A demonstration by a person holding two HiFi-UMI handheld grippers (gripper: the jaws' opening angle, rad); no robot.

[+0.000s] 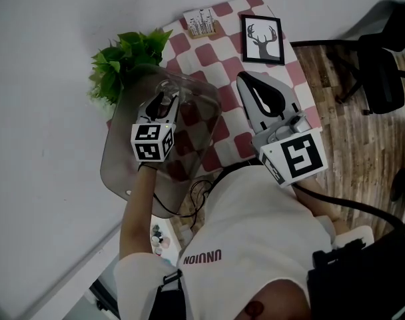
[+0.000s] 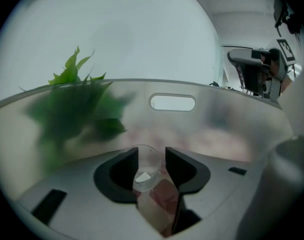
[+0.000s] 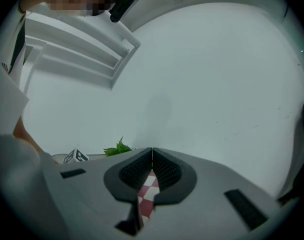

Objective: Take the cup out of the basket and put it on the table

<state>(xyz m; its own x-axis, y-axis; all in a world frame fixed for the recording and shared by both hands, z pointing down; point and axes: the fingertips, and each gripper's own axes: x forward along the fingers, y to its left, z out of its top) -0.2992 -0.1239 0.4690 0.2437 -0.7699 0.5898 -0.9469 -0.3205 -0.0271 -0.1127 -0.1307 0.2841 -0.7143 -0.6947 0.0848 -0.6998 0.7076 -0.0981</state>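
One clear cup [image 2: 144, 176] inside one smoky basket [image 1: 116, 160], between spread jaws of left gripper [image 2: 151, 168], unclamped. Right gripper [image 3: 152, 158] closed, empty, above checked table [image 1: 209, 52]. One plant [image 1: 122, 62], one deer picture [image 1: 262, 39]. No writing legible.

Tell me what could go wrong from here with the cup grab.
1. The clear cup stands between the jaws of the open left gripper, nearer one jaw; closing could tip it instead of gripping.
2. The basket wall rises close ahead; a slanted lift might knock the cup against it.
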